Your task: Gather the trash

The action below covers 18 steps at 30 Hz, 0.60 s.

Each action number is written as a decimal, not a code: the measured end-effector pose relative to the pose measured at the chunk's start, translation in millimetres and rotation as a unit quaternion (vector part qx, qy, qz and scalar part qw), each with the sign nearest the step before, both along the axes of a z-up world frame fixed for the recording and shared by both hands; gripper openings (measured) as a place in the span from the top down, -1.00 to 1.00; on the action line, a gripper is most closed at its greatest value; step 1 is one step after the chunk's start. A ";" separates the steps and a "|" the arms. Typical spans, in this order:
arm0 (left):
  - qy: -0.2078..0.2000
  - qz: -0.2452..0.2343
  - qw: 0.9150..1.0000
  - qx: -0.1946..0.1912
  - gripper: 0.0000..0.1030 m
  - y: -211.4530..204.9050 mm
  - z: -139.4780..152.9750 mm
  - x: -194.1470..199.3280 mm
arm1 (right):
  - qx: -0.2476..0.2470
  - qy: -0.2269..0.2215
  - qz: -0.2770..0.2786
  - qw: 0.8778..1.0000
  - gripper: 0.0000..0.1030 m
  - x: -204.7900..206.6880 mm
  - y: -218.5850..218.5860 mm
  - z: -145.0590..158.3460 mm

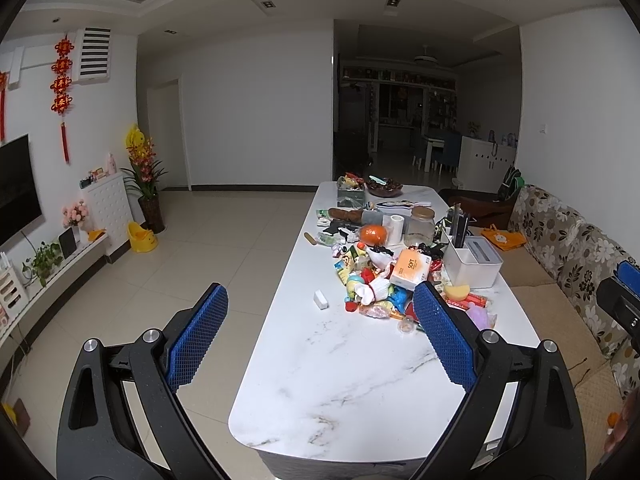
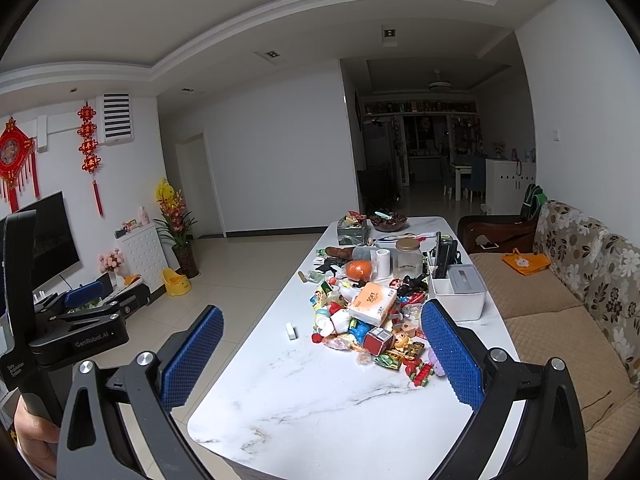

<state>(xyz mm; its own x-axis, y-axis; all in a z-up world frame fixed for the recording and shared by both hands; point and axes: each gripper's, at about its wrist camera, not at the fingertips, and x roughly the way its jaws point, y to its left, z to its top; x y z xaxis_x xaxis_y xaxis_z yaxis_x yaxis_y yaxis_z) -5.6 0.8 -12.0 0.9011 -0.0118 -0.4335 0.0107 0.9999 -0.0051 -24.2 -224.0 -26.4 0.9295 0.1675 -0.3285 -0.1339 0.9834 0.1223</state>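
Note:
A heap of trash and small items (image 1: pixel 380 280) (image 2: pixel 372 320) lies on the middle of the white marble table (image 1: pixel 340 380) (image 2: pixel 320 400): wrappers, small toys, an orange tissue pack (image 1: pixel 410 270) (image 2: pixel 372 302), a small white block (image 1: pixel 320 300) (image 2: pixel 291 331). My left gripper (image 1: pixel 320 332) is open and empty, held above the table's near end, short of the heap. My right gripper (image 2: pixel 322 356) is open and empty, also short of the heap. The left gripper also shows at the left of the right wrist view (image 2: pixel 86 300).
A white organiser box (image 1: pixel 472 258) (image 2: pixel 460 290), a glass jar (image 1: pixel 420 224) (image 2: pixel 408 258), an orange bag (image 1: pixel 374 234), and a dark bowl (image 1: pixel 384 186) stand farther along the table. A floral sofa (image 1: pixel 560 260) (image 2: pixel 580 280) runs along the right. Tiled floor lies to the left.

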 end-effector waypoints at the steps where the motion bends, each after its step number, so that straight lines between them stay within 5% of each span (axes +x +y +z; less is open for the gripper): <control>1: 0.000 -0.001 1.000 0.000 -0.78 0.3 -0.3 -0.2 | 0.000 0.000 0.001 1.000 -0.90 0.2 -0.2 -0.1; 18: 0.004 -0.002 1.000 0.004 -0.78 -0.2 -1.7 2.5 | 0.001 0.001 0.001 1.000 -0.89 -2.0 -3.6 0.0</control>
<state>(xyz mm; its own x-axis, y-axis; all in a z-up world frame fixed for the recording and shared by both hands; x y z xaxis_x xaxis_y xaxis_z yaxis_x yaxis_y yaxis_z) -3.0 0.7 -13.7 0.8974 -0.0124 -0.4411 0.0147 0.9999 0.0019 -26.2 -227.6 -26.4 0.9285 0.1690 -0.3307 -0.1346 0.9830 0.1245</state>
